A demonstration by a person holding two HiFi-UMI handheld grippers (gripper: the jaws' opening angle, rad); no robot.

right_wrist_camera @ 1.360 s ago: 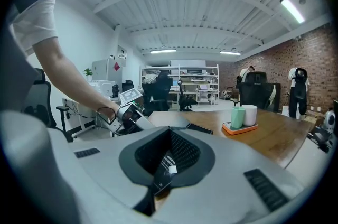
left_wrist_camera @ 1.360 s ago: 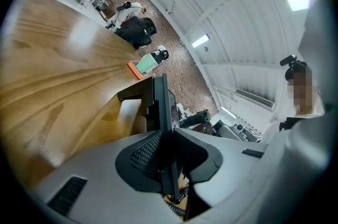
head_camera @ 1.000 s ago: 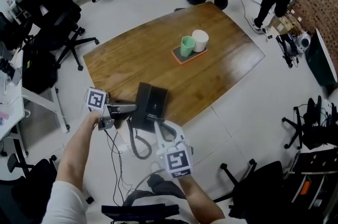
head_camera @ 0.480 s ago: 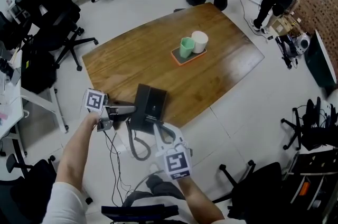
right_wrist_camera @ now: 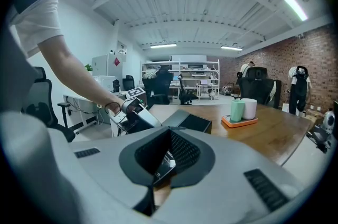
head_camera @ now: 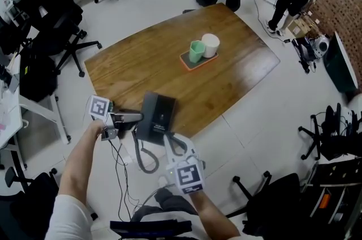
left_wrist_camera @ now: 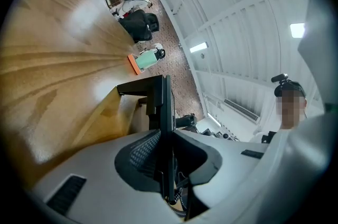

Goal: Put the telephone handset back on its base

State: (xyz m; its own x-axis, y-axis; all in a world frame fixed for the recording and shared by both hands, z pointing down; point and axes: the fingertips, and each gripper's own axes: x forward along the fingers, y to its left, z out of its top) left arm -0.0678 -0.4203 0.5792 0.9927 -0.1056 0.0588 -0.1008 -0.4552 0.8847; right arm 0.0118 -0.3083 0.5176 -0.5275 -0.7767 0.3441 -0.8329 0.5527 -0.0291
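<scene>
The black telephone base (head_camera: 157, 115) lies at the near corner of the wooden table (head_camera: 169, 58). My left gripper (head_camera: 129, 118) is at its left edge, jaws shut on a thin black slab seen edge-on, the base (left_wrist_camera: 158, 99). A grey coiled cord (head_camera: 142, 157) loops down off the table edge below it. My right gripper (head_camera: 174, 142) hovers just off the near edge. Its jaws are closed on a small dark piece with a white label (right_wrist_camera: 165, 160), apparently the handset, mostly hidden. The base (right_wrist_camera: 186, 121) and left gripper (right_wrist_camera: 132, 112) show ahead in the right gripper view.
An orange tray (head_camera: 199, 59) with a green cup (head_camera: 195, 51) and a white cup (head_camera: 210, 45) stands mid-table. Office chairs (head_camera: 62, 35) ring the table. Thin cables (head_camera: 121, 176) hang by my left arm. White tiled floor lies to the right.
Nothing has visibly changed apart from a slight shift of the head camera. Both grippers keep their hold by the base.
</scene>
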